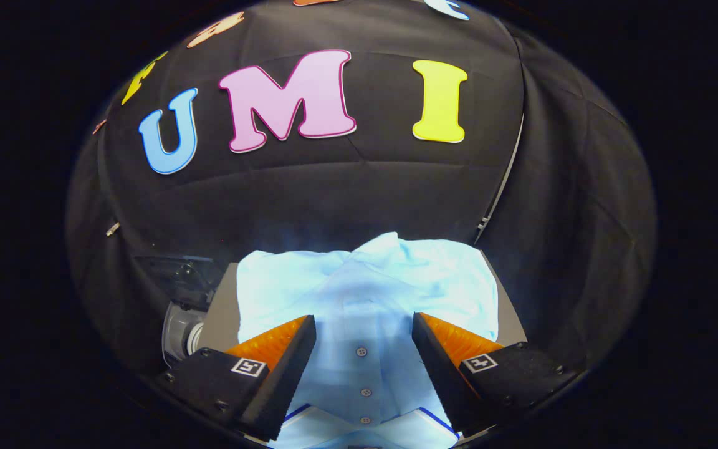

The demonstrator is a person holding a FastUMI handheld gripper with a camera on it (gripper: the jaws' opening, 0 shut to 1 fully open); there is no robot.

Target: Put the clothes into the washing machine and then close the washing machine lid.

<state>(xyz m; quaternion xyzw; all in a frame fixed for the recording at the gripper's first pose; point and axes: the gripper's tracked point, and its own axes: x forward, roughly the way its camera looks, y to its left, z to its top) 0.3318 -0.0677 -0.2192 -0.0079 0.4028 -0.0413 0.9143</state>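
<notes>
While its two fingers stand spread wide apart, the hand-held gripper (pixel 364 333) hovers over a pale blue button-front shirt (pixel 365 293) and grips nothing; whether the fingertips touch the cloth cannot be told. The shirt lies spread on a grey flat surface (pixel 222 305), its row of small buttons running between the fingers and its bulk reaching beyond them toward the black cloth wall. Just left of the left finger, beside the grey surface, sits a clear rounded plastic part (pixel 179 330).

dim booth | shirt (pixel 365 293) overexposed, glowing | fisheye bending edges | sharp centre
</notes>
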